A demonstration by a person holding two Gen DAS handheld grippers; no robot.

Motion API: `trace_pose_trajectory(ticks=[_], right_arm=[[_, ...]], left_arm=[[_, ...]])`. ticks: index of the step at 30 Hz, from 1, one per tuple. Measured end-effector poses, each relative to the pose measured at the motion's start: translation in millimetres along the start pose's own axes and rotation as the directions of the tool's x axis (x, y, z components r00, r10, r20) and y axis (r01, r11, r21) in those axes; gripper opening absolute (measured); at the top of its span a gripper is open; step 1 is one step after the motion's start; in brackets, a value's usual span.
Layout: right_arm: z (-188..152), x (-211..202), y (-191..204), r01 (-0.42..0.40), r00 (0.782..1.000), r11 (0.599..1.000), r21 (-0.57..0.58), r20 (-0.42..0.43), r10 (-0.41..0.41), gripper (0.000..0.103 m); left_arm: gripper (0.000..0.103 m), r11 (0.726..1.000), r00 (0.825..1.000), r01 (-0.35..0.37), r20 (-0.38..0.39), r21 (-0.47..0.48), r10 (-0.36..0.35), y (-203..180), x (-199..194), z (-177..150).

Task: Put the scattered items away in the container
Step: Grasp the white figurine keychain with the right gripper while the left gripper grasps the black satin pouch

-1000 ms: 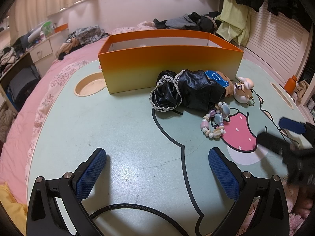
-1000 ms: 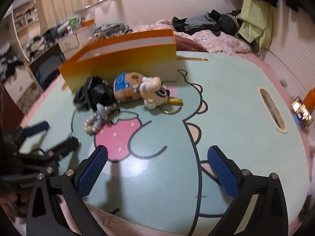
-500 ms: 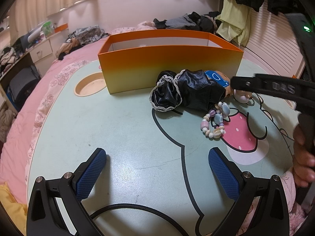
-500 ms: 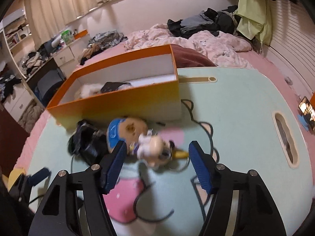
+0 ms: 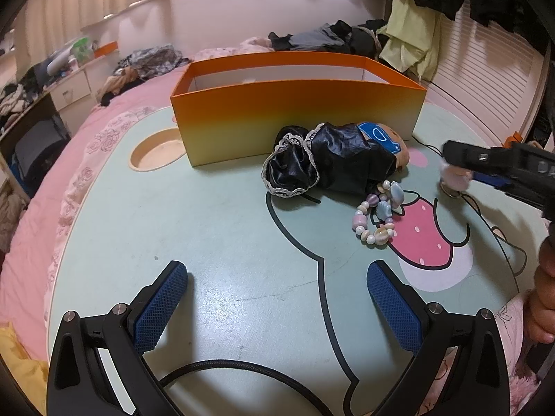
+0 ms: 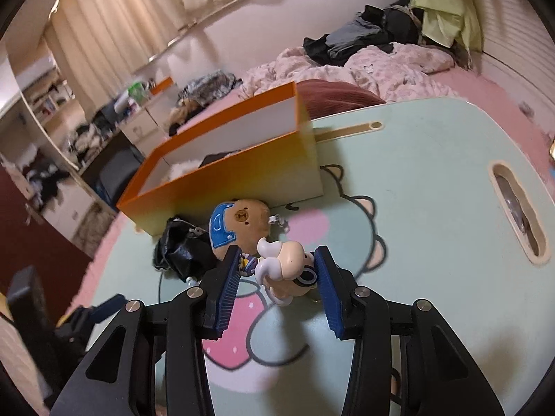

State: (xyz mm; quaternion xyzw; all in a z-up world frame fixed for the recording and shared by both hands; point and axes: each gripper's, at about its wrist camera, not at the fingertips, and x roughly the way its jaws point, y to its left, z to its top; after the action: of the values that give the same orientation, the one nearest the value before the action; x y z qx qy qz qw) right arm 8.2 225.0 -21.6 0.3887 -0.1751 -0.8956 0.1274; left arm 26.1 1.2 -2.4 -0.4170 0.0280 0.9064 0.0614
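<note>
An orange box (image 5: 298,111) stands open at the back of the green table; it also shows in the right wrist view (image 6: 222,176). In front of it lie a black satin pouch (image 5: 312,166), a brown plush toy with a blue cap (image 6: 242,222), a bead bracelet (image 5: 378,211) and a cream dog figure keychain (image 6: 288,263). My right gripper (image 6: 277,274) has its blue pads on both sides of the dog figure, with small gaps showing. It also shows in the left wrist view (image 5: 499,170). My left gripper (image 5: 277,308) is open and empty above the table's near side.
The table (image 5: 208,228) has a round cup recess (image 5: 156,152) left of the box and a slot (image 6: 517,211) at its right. A pink bed with piled clothes (image 6: 374,41) lies behind. A black cable (image 5: 249,378) runs under my left gripper.
My right gripper has swung in from the table's near side, come down over the dog figure and narrowed around it. My left gripper has not moved.
</note>
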Motion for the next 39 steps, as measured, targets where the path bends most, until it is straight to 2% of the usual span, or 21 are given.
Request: trace_pose_trajectory(ticks=[4, 9, 11, 14, 16, 19, 21, 22, 24, 28, 29, 30, 34, 39], right_arm=[[5.6, -18.0, -3.4, -0.022, 0.999, 1.0, 0.016, 0.047, 0.021, 0.044], [14.9, -33.7, 2.7, -0.033, 0.995, 0.999, 0.01, 0.099, 0.032, 0.044], [15.7, -36.6, 6.8, -0.019, 0.993, 1.0, -0.005, 0.113, 0.02, 0.044], [14.4, -36.0, 8.4, -0.021, 0.994, 1.0, -0.013, 0.109, 0.023, 0.044], [13.1, -33.7, 7.3, -0.026, 0.995, 1.0, -0.007, 0.1, 0.026, 0.044], [11.9, -30.6, 5.1, -0.028, 0.996, 1.0, -0.004, 0.087, 0.028, 0.044], [9.9, -30.5, 4.6, -0.03, 0.996, 1.0, -0.003, 0.084, 0.03, 0.044], [9.3, -30.3, 4.9, -0.03, 0.996, 1.0, -0.005, 0.084, 0.03, 0.044], [8.5, -30.9, 5.1, -0.03, 0.996, 1.0, -0.009, 0.084, 0.03, 0.044], [6.9, -31.0, 6.4, -0.023, 0.996, 1.0, -0.019, 0.086, 0.025, 0.044], [6.7, -30.7, 7.1, -0.022, 0.996, 1.0, -0.022, 0.086, 0.024, 0.044], [6.5, -30.8, 7.8, -0.023, 0.996, 0.999, -0.024, 0.086, 0.025, 0.044], [6.4, -33.5, 12.5, -0.026, 0.995, 0.999, -0.035, 0.092, 0.029, 0.044], [11.2, -38.4, 18.8, -0.033, 0.993, 0.998, -0.045, 0.108, 0.038, 0.044]], left_arm=[[0.103, 0.998, 0.998, 0.056, 0.034, -0.036, -0.055, 4.6, -9.0, 10.0], [0.103, 0.982, 0.983, 0.173, 0.068, -0.071, -0.168, 6.3, -17.0, 42.2], [0.103, 0.983, 0.982, 0.174, 0.078, -0.062, -0.169, 3.1, -13.7, 56.0], [0.102, 0.985, 0.985, 0.167, 0.048, -0.035, -0.166, -8.7, 1.1, 73.7], [0.095, 0.984, 0.985, 0.174, 0.018, -0.026, -0.173, -16.5, 13.1, 80.9], [0.079, 0.986, 0.986, 0.164, -0.004, -0.03, -0.164, -18.8, 25.1, 83.4], [0.052, 0.982, 0.982, 0.186, -0.02, -0.035, -0.187, -18.5, 30.5, 81.9], [0.05, 0.98, 0.981, 0.194, -0.018, -0.036, -0.195, -16.6, 30.2, 80.1], [0.037, 0.977, 0.978, 0.207, 0.001, -0.044, -0.207, -11.2, 26.8, 78.4], [0.023, 0.969, 0.971, 0.237, 0.036, -0.068, -0.235, 1.7, 14.8, 73.8], [0.018, 0.969, 0.971, 0.237, 0.047, -0.064, -0.234, 3.6, 11.0, 71.7], [0.007, 0.969, 0.97, 0.239, 0.057, -0.06, -0.235, 5.1, 6.8, 69.7], [0.005, 0.967, 0.966, 0.249, 0.088, -0.052, -0.244, 10.3, -9.8, 70.7], [0.001, 0.959, 0.95, 0.28, 0.154, -0.045, -0.27, 18.6, -34.1, 84.8]])
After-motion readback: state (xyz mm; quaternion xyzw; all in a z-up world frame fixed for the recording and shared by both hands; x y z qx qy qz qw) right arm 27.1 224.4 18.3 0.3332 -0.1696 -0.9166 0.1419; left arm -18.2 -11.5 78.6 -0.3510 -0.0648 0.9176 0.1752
